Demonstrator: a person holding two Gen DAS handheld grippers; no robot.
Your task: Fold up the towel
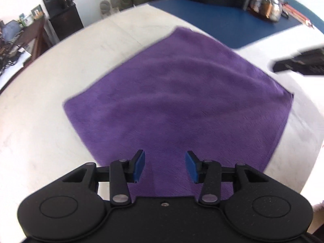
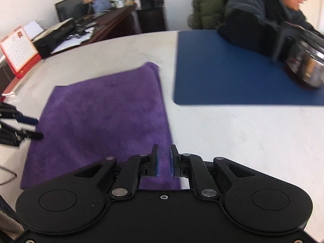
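Left gripper (image 1: 165, 166) hovering spread over towel (image 1: 178, 101); right gripper (image 2: 164, 160) nearly closed, empty. Only right view showing seated person (image 2: 263, 14), calendar (image 2: 19, 48).

A pale, faintly marbled tabletop (image 2: 232, 141) filled the foreground, with a blue mat (image 2: 222, 70) toward its far right corner. Beyond the far edge stood a dark wooden desk (image 2: 113, 22) cluttered with a monitor (image 2: 68, 8), papers and a printer (image 2: 54, 38). A red desk calendar (image 2: 19, 50) stood at the tabletop's left edge. A black water dispenser (image 2: 150, 6) stood against the white wall (image 2: 26, 4). A person in a dark jacket (image 2: 253, 14) sat at the far right, an olive coat (image 2: 206, 6) behind. Soft daylight lit the room.
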